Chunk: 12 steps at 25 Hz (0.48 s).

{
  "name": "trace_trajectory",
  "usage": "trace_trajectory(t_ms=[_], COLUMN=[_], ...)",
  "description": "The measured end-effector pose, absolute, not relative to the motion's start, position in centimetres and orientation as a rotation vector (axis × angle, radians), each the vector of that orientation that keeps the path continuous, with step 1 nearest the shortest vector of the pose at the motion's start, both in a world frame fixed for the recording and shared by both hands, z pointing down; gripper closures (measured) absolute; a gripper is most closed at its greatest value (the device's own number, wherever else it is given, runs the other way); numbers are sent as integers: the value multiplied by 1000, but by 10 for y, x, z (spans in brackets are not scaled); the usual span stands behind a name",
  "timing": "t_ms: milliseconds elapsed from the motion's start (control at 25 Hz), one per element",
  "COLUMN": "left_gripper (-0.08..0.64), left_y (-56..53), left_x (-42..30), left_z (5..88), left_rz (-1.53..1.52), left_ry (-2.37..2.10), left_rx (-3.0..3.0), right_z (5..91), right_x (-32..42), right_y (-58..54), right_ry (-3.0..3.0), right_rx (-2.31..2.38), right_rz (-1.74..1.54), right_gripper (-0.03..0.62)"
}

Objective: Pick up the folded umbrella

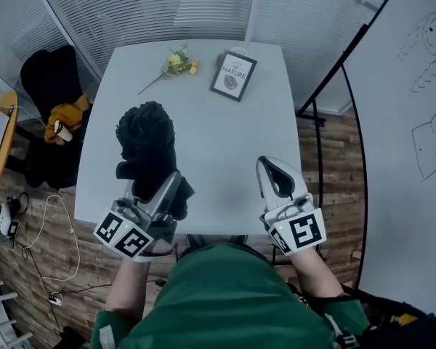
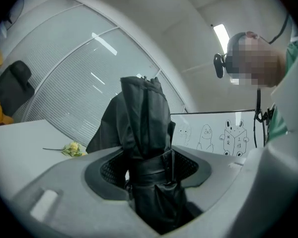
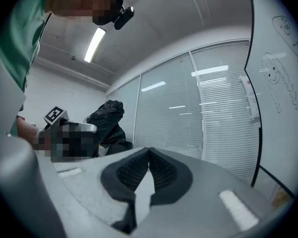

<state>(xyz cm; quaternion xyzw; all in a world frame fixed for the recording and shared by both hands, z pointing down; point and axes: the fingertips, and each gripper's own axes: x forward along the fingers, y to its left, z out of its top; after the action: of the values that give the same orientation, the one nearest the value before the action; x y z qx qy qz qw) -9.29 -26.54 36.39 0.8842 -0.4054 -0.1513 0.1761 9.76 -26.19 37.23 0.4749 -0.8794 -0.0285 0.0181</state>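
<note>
Pinching black folded umbrella at its strapped middle w/ left gripper, pads tight on fabric. Holding it over table at approx 8 o'clock, bunched end toward 12. Showing right gripper at 4 o'clock, jaws pressed together, nothing btwn. Flower at 11, picture frame at 1.

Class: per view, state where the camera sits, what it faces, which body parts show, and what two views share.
Head view: head-mounted, facing down at table; forearms, left gripper, right gripper.
Left gripper view: on that gripper, facing the gripped umbrella; green shirt.
Right gripper view: on that gripper, facing blinds; green shirt.
Shared: the umbrella.
</note>
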Motion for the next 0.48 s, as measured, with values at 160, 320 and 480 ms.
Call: trace_trajectory(t_ms=[160, 320, 480], left_gripper=[298, 298, 297], left_y=[-268, -267, -264], left_x=[-94, -94, -97], left_z=[364, 360, 358], left_rz=[-454, -450, -467], left_ry=[-1137, -1158, -1162], left_rx=[2486, 2505, 2493], right_z=[371, 372, 370], right_x=[99, 104, 102], right_y=[-264, -266, -265], right_ry=[-2737, -2738, -2747], right_rx=[1466, 1464, 1456], right_rz=[-103, -95, -96], right_gripper=[589, 589, 589])
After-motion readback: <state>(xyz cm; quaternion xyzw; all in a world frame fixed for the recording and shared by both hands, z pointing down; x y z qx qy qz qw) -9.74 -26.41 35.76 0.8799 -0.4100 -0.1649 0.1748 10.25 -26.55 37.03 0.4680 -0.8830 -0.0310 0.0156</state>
